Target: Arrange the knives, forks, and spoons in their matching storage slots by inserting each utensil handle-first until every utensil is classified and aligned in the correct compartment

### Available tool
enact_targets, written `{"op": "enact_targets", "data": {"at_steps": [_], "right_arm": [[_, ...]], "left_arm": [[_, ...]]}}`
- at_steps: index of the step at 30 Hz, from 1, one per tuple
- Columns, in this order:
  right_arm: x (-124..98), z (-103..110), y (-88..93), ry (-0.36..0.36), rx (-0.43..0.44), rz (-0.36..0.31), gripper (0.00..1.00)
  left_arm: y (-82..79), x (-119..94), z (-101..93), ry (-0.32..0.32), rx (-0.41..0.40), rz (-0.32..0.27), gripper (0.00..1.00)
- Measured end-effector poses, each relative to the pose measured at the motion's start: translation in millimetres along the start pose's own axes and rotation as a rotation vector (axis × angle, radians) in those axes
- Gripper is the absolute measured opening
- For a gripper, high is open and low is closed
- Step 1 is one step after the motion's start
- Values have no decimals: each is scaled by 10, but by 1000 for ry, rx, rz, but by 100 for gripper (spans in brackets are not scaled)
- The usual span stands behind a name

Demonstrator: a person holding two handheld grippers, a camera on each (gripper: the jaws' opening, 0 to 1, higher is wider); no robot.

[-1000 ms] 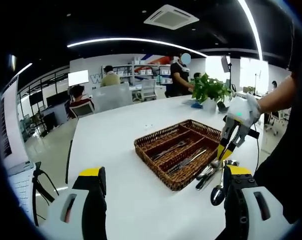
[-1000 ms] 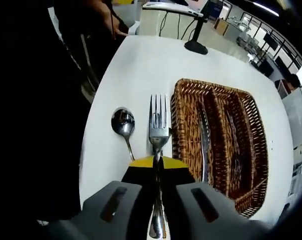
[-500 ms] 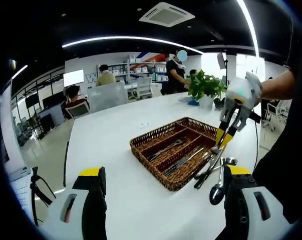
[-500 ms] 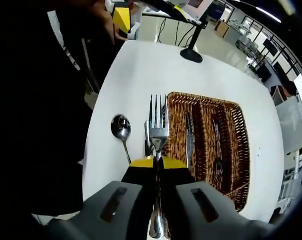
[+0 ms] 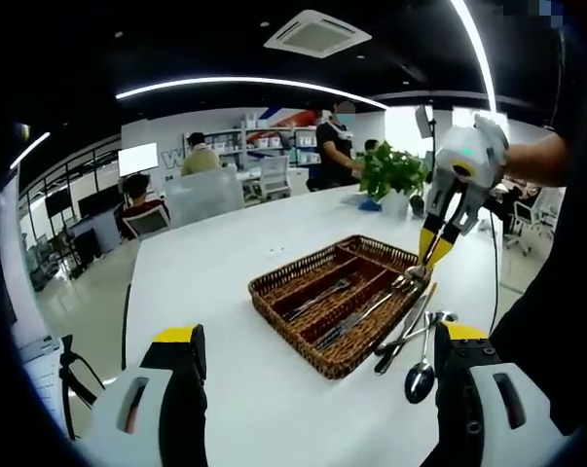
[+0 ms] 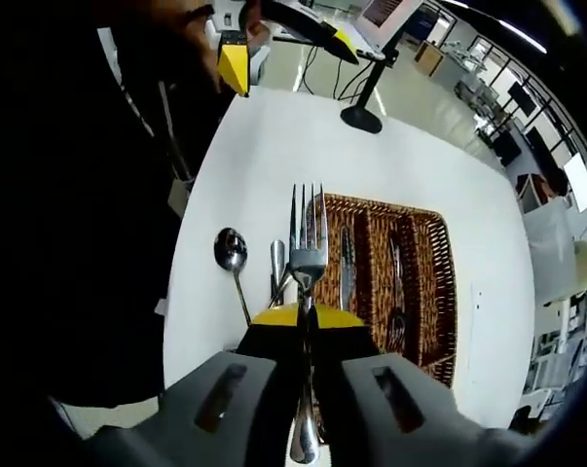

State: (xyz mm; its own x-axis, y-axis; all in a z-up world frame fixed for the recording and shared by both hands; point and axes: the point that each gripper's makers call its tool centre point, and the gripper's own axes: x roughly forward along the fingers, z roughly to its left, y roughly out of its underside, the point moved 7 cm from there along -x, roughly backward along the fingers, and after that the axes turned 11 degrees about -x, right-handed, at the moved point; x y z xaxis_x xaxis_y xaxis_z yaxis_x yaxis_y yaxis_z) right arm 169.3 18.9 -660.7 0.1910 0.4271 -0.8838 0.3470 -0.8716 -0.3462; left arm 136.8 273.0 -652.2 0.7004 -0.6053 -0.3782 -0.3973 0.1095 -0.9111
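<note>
In the wicker tray (image 6: 439, 292) (three slots) lies cutlery (image 6: 346, 277)

Steel fork (image 6: 307, 255) tines-up above wicker tray (image 6: 424, 292)

Bright ceiling strips, glare, fisheye warp.

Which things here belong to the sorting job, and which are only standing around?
Job:
fork in right gripper
spoon on table
wicker tray
cutlery beside tray

Not the job:
potted plant
chairs
shelves
</note>
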Motion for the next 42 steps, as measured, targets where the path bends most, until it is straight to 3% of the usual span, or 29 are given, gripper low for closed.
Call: {"op": "enact_targets", "data": {"at_steps": [9,31,42], "right_arm": [[-163,-64,-138,16,-17,-12,0],[-184,-88,-141,12,-21,6,0],[-170,-218,-133,21,-28,14,0]], "left_arm": [[-7,58,-51,31,2,13,99],[-4,59,-51,18,1,4,99],[-6,88,-70,22,-2,1,99]]}}
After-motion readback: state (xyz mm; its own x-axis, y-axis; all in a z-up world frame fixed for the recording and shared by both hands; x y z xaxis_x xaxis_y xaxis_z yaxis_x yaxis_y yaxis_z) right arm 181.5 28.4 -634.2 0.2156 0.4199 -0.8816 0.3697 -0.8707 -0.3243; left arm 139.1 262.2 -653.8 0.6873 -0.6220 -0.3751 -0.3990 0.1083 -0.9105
